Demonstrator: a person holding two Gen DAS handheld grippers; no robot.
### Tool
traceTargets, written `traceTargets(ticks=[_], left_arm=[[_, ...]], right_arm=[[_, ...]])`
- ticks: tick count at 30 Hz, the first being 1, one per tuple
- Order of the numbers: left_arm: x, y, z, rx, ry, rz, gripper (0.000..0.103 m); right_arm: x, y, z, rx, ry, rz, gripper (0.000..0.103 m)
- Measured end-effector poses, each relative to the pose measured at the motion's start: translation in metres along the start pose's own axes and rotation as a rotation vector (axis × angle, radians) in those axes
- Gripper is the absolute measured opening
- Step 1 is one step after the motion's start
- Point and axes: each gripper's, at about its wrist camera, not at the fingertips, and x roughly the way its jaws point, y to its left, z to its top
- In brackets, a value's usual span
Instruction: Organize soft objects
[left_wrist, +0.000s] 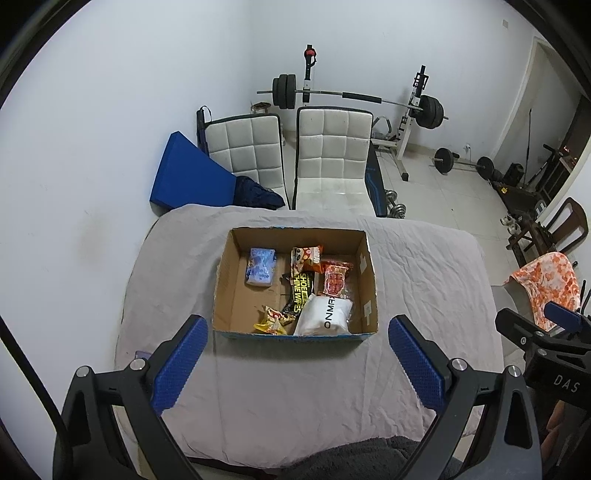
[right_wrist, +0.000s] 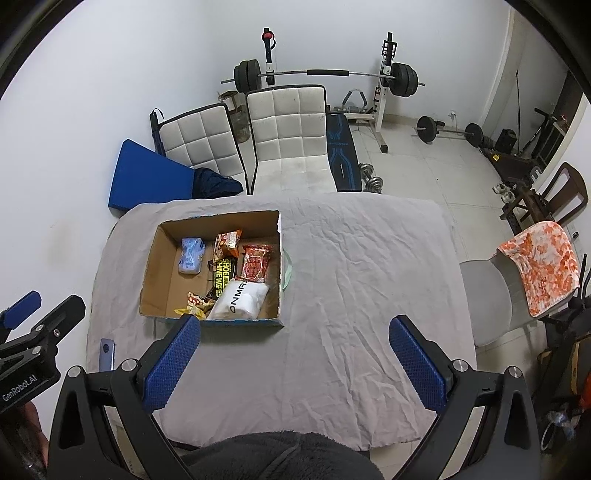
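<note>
left wrist view | cardboard box (left_wrist: 365, 266) holds blue pack (left_wrist: 260, 266), white pouch (left_wrist: 325, 315), red snack packs (left_wrist: 335, 278) | left gripper (left_wrist: 298, 349) spread, empty | right gripper (right_wrist: 293, 347) spread, empty

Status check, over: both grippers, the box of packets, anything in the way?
Left gripper open, empty. Right gripper open, empty. Cardboard box on the grey sheet, holding six soft packets. Phone near the sheet's left edge; approach unobstructed.

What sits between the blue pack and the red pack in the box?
In the left wrist view, the orange snack bag and black shoe-wipes pack lie between the blue pack and the red pack.
</note>
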Motion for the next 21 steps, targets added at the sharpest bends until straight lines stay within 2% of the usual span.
traceTargets(ticks=[21], left_arm=[[0.0057,0.0052,0.0027,-0.013,0.007,-0.015,0.1]], right_arm=[[0.0031,-0.0066,-0.0033,0.019,-0.023,-0.016,0.103]])
